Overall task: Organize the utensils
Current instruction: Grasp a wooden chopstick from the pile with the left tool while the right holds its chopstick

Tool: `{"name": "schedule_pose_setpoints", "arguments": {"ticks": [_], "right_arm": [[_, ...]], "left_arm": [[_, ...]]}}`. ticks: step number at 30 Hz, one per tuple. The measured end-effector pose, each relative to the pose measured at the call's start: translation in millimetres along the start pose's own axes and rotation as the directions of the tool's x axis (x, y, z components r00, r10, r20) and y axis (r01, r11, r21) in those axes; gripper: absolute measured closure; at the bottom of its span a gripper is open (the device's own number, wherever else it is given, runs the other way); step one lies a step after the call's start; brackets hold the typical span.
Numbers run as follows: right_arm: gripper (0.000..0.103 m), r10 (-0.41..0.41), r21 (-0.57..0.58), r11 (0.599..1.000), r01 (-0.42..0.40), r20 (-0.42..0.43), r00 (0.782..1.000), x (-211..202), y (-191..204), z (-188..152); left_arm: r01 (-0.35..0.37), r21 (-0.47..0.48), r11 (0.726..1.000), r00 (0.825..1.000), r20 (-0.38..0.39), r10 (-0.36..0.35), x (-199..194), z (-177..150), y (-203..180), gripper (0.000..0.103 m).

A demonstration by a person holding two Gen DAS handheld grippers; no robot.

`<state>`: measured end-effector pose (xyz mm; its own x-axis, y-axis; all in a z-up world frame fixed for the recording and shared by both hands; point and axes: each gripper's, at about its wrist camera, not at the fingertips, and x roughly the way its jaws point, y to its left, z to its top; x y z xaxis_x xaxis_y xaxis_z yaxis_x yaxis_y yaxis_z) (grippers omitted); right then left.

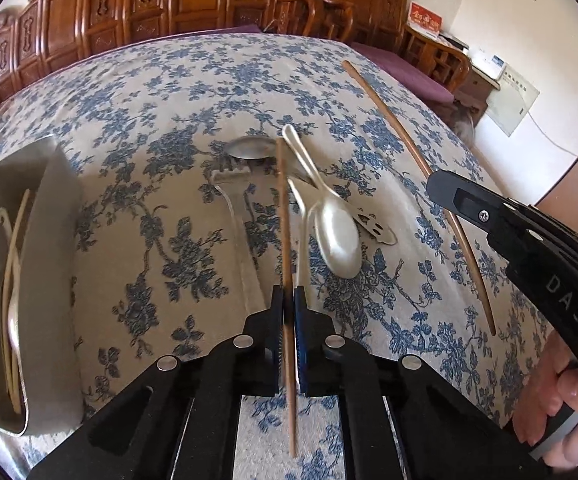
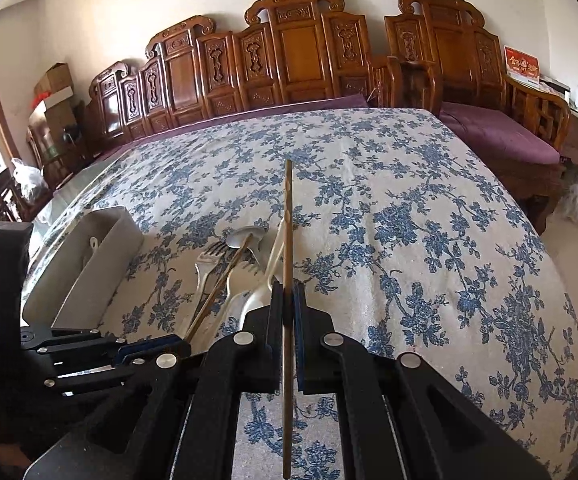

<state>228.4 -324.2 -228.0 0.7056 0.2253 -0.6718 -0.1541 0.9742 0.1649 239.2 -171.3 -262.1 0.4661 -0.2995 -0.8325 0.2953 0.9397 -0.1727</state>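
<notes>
Your left gripper [image 1: 288,300] is closed on a brown chopstick [image 1: 285,240] at lower centre, over the spoon [image 1: 339,236]; your right gripper [image 2: 288,296] clamps another chopstick [image 2: 287,220]; both look light, stiff and smooth, so I would hold near mid-length; the tray [image 1: 49,240] waits at left.

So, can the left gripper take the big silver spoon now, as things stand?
Probably not yet: the left gripper is shut on a brown chopstick. The spoon lies close ahead, uncovered, so only the full fingers hinder it.
</notes>
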Motion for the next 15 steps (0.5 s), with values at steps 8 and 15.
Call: {"name": "schedule_pose_setpoints", "arguments": {"ticks": [8,15], "right_arm": [[0.097,0.034,-0.036,0.999,-0.033,0.002,0.999,-1.1,20.0,1.7],[0.097,0.073,-0.059,0.995,-0.074,-0.020,0.997,2.3,40.3,-0.3]], "left_arm": [[-0.022,0.013,1.000,0.998,0.061,0.021,-30.0,-0.3,8.2,0.099],[-0.050,0.024,0.998,0.994,0.103,0.047,-55.1,-0.2,20.8,0.099]]}}
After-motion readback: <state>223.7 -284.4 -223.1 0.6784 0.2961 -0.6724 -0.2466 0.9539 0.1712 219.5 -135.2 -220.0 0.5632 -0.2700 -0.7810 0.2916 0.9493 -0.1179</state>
